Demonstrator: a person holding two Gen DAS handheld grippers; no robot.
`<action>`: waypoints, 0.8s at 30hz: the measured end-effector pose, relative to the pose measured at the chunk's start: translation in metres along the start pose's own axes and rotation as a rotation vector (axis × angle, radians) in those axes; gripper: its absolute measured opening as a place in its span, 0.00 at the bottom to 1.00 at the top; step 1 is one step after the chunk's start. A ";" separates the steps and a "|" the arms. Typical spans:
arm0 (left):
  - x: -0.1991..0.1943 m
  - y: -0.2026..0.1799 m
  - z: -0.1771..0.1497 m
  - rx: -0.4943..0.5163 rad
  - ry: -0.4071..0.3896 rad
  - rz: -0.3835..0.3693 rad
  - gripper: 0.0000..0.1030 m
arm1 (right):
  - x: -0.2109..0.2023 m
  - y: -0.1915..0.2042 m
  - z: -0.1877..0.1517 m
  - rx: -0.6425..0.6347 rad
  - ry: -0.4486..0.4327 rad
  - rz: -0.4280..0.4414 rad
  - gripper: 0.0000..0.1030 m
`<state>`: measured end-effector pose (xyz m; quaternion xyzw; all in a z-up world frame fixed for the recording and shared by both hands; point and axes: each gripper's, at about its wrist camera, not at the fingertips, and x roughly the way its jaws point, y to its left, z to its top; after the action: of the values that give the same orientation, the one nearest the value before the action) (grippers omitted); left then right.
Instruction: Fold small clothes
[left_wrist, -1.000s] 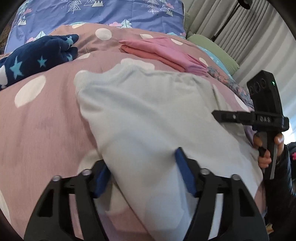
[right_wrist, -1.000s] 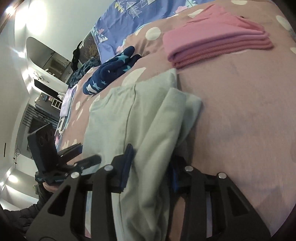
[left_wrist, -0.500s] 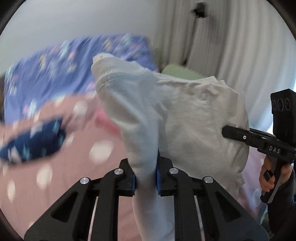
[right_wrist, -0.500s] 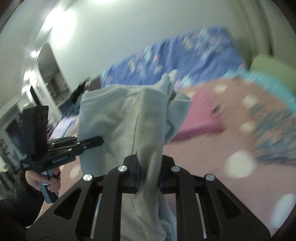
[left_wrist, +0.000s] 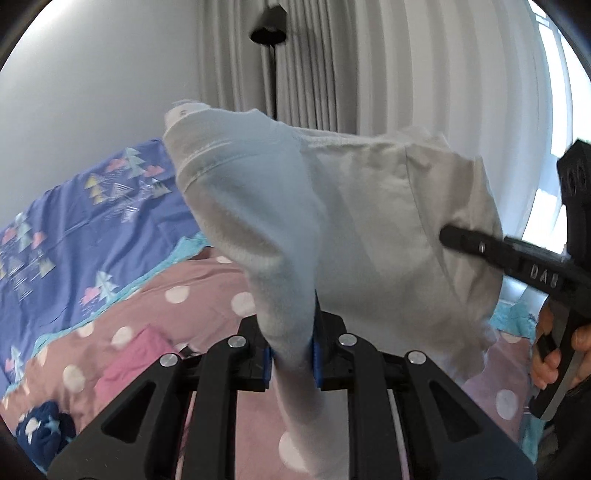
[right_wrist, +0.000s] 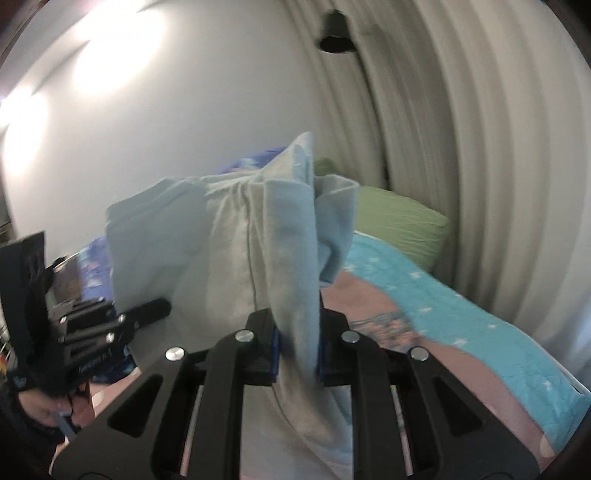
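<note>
While aloft, garment pinched, L gripper, R gripper

a home bedroom: patterned bedding (polka dots, little trees), green pillow, pleated curtains.

We see a pale blue-grey garment lifted off the polka-dot bedspread, bunched and hanging in loose folds, two edges pinched, its hem seam showing
</note>
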<state>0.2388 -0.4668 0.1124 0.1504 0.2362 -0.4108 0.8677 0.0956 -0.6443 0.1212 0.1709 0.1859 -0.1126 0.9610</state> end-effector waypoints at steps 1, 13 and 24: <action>0.015 -0.003 0.003 0.016 0.014 0.011 0.19 | 0.010 -0.007 0.002 0.012 0.003 -0.018 0.14; 0.137 -0.022 -0.161 0.290 0.345 0.170 0.78 | 0.152 -0.073 -0.149 0.012 0.414 -0.457 0.72; 0.042 -0.017 -0.173 0.059 0.158 0.053 0.84 | 0.069 -0.025 -0.168 -0.045 0.303 -0.443 0.74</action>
<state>0.1993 -0.4255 -0.0567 0.2141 0.2875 -0.3815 0.8520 0.0980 -0.6157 -0.0596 0.1195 0.3629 -0.2892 0.8777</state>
